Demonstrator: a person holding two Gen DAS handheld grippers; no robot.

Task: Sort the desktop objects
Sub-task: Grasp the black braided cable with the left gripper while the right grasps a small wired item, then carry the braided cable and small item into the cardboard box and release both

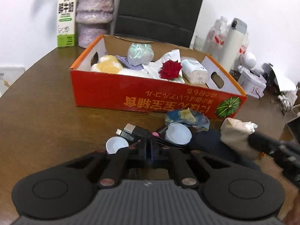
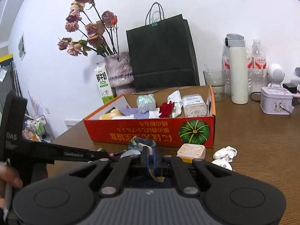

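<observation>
Closed jaws on both grippers: left gripper (image 1: 149,142), right gripper (image 2: 149,154) clamping frayed fabric. Two white round plastic caps (image 1: 115,145) (image 1: 178,133) precede one orange cardboard box (image 1: 150,93).

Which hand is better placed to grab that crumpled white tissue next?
Right. The crumpled tissue lies on the table just right of the right gripper; the left gripper reaches in from the opposite side, farther from it.

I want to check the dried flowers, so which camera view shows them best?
The right wrist view: the dried flowers show whole, blooms and stems, rising from the purple vase. The left wrist view shows only the vase's body; the blooms are cut off at the top edge.
</observation>
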